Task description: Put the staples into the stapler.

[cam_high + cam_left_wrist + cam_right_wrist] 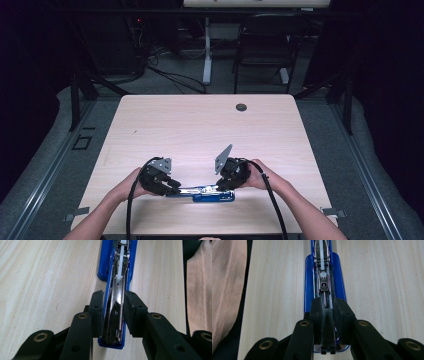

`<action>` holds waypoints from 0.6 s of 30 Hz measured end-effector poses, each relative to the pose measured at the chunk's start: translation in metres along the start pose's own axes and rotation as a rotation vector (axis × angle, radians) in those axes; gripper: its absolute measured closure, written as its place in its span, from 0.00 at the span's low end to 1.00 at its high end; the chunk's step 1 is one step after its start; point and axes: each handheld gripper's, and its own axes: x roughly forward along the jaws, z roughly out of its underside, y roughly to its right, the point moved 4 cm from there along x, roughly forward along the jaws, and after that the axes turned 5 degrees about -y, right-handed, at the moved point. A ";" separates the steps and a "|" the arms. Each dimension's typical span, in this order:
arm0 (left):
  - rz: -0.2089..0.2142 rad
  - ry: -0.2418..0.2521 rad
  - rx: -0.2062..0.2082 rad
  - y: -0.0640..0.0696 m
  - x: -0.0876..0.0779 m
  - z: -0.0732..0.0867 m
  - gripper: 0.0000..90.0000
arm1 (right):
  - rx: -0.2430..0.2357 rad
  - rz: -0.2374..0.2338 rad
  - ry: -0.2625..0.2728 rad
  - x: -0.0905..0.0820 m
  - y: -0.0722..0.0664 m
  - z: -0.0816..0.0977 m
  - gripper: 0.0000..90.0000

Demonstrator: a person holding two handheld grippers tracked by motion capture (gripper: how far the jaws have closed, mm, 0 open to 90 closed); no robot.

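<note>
Blue stapler (207,193) lies opened flat, metal magazine exposed, near table edge.

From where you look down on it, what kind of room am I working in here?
Most likely a lab or recording workspace, not a home. A plain wooden table with a cable grommet stands between dark curtained sides, cables run loose on the floor behind it, and a black chair sits at another desk.

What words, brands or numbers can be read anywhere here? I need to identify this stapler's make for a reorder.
None: no readable text.
Blue stapler, opened flat on the table: its blue base and metal magazine show no word, brand or number in either gripper view.
Left gripper and right gripper, each closed on the stapler: black pads, no markings.
</note>
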 end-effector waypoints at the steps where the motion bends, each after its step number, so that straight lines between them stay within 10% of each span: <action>1: -0.006 -0.005 -0.001 0.000 0.000 0.000 0.77 | -0.006 -0.001 -0.007 0.000 0.001 0.000 0.87; 18: 0.014 0.016 -0.003 0.001 0.001 -0.001 0.77 | 0.034 -0.032 0.032 -0.005 0.002 0.000 0.80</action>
